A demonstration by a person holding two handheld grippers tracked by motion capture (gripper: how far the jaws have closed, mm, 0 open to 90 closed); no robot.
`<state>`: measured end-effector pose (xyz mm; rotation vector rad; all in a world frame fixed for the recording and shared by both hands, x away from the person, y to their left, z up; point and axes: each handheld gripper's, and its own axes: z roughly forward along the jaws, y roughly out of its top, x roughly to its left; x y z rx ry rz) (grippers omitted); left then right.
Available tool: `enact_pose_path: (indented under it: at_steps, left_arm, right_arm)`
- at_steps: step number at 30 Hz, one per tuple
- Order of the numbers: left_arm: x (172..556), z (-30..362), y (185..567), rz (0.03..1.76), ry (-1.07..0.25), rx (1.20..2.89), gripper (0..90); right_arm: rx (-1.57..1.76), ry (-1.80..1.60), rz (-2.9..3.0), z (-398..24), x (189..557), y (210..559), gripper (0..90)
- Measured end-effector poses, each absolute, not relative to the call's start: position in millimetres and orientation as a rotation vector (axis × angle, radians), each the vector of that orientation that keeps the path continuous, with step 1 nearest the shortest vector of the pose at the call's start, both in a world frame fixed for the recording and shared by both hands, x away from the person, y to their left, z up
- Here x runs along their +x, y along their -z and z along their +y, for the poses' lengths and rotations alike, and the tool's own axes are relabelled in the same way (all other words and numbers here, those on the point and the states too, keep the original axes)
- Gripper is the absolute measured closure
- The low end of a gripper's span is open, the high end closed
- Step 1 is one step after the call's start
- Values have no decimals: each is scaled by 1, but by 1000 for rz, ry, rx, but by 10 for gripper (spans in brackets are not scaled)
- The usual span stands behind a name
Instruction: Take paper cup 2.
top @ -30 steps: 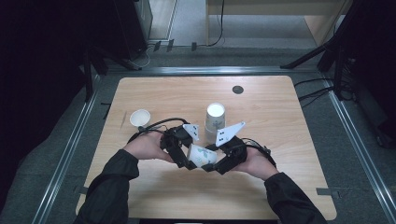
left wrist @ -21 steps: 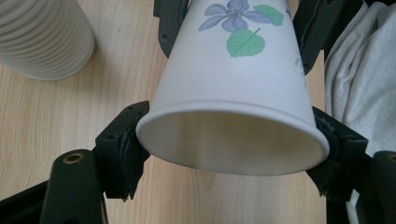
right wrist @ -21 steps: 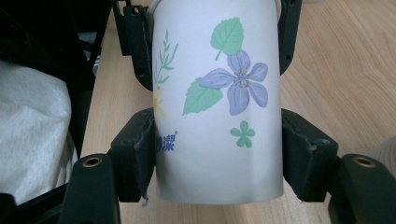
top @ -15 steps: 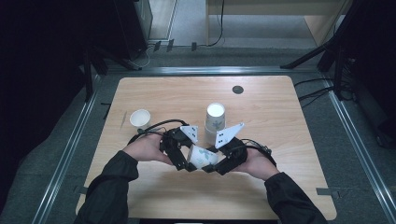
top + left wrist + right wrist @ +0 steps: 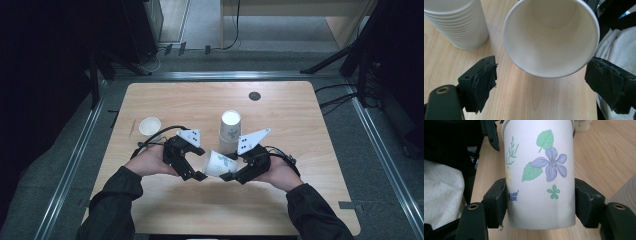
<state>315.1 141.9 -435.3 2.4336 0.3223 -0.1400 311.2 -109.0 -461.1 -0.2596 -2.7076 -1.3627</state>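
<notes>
1. The right gripper (image 5: 540, 202) is clamping a flower-printed white paper cup (image 5: 218, 163) lying sideways above the pale wooden table (image 5: 300, 105), mid-front.
2. The left gripper (image 5: 544, 82), jaws just opening, is standing released at the cup's rim.
3. A stack of white paper cups (image 5: 229, 131) is crowding just behind; the tabletop beyond is lying open.

Cup stack (image 5: 229, 131) just behind tools

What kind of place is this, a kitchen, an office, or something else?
Probably a lab or recording workspace, not a kitchen: a bare wooden table ringed by metal rails, cables on the floor behind, and dark equipment stands.
</notes>
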Motion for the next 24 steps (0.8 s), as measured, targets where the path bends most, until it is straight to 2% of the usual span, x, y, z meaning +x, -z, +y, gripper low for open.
enact_pose_path:
  at_steps: [12,24]
  left_arm:
    - [310,146,443,403,134,2321,101]
    - [307,136,450,404,181,2222,101]
  right_arm:
    - [-278,1407,-2693,-120,312,455,347]
    - [-259,1411,-2681,-119,311,456,346]
